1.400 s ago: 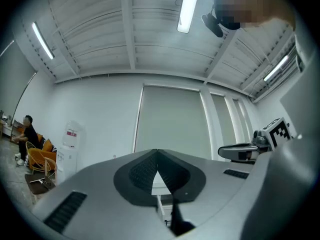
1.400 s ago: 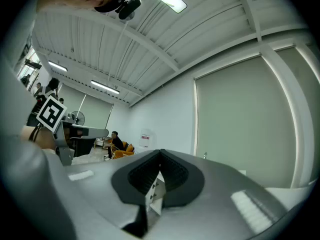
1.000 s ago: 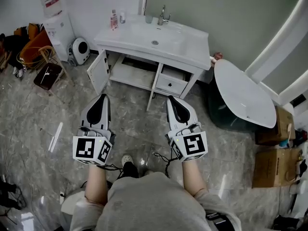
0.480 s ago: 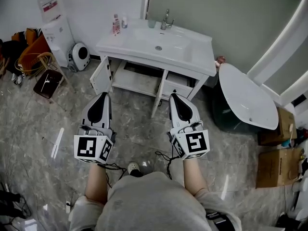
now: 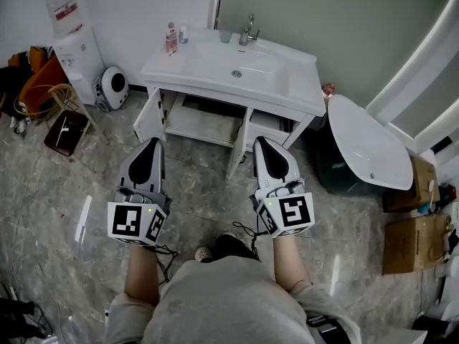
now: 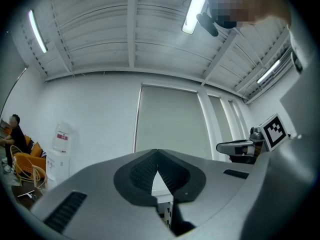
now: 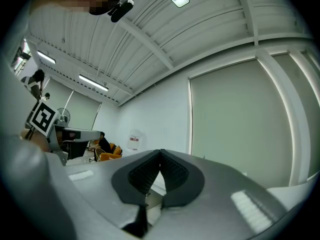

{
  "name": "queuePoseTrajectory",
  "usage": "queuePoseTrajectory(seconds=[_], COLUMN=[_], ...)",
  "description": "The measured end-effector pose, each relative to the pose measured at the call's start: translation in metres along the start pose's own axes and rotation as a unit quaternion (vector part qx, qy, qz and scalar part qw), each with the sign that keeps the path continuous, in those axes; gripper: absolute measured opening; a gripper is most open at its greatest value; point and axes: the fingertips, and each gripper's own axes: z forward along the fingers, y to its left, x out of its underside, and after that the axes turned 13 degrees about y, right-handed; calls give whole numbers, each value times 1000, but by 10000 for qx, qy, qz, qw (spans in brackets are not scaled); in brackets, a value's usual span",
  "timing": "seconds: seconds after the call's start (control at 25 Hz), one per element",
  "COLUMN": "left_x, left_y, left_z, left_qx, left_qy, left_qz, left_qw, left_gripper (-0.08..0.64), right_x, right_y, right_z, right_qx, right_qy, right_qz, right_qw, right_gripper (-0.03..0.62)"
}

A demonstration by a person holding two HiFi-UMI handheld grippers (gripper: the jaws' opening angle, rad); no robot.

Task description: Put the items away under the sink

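Observation:
A white sink vanity (image 5: 276, 84) stands against the far wall, its left cabinet door (image 5: 151, 114) swung open onto a bare shelf (image 5: 203, 125). On the sink's back edge are a pink bottle (image 5: 171, 39), a small bottle (image 5: 183, 34) and a cup (image 5: 226, 36), beside the faucet (image 5: 249, 29). My left gripper (image 5: 153, 142) and right gripper (image 5: 261, 141) are held side by side over the floor, short of the vanity. Both are shut with nothing between them. The left gripper (image 6: 157, 152) and right gripper (image 7: 160, 152) show pads pressed together.
A water dispenser (image 5: 71, 40) and a round white appliance (image 5: 112, 87) stand left of the vanity, with an orange chair (image 5: 44, 84) further left. A white oval top on a dark base (image 5: 365, 145) sits at the right, with cardboard boxes (image 5: 410, 244) beyond. The floor is grey marble.
The vanity has drifted a little in the head view as the person steps forward. Both grippers keep their pose and stay shut.

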Motion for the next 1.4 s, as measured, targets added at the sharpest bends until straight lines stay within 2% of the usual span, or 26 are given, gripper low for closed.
queuePoseTrajectory(seconds=[0.44, 1.0, 1.24, 1.4], left_x=[8, -32, -37, -33], left_y=[38, 76, 85, 92], left_z=[70, 222, 262, 282], left_qx=[-57, -177, -218, -236], left_qy=[28, -223, -293, -181], left_qz=[-119, -21, -41, -6], left_qw=[9999, 9996, 9993, 9996], left_gripper=[8, 8, 8, 8], right_x=[10, -19, -14, -7], right_y=[-35, -118, -142, -149], right_z=[80, 220, 261, 281], right_qx=[-46, -386, -555, -613], right_qy=[23, -301, -318, -276], right_qz=[86, 95, 193, 319], right_qw=[9999, 9988, 9978, 9972], right_gripper=[11, 11, 11, 12])
